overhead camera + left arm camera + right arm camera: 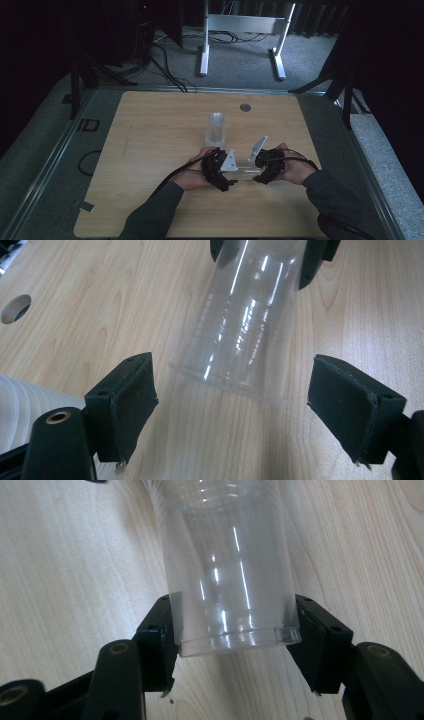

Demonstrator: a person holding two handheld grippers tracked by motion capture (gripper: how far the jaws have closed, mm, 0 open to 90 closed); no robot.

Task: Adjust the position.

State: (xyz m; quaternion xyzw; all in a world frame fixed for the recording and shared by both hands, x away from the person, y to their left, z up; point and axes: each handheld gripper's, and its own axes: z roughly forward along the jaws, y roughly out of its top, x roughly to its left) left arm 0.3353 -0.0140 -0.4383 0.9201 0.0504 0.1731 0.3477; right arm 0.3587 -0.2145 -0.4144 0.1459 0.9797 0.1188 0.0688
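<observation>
Plastic cup (232,575) lies sideways, base pinched in the right gripper (235,640), while the left gripper (232,405) gapes at its rim, holding nothing.

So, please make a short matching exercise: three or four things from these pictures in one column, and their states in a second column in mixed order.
Things:
1. left gripper
2. right gripper
3. clear cup
4. stack of cups

States:
A. stands upright on the table
B. lies level between both grippers
C. jaws open, pads apart from the rim
D. jaws clamped on the cup's base

Pairs: 1-C, 2-D, 3-B, 4-A
</observation>
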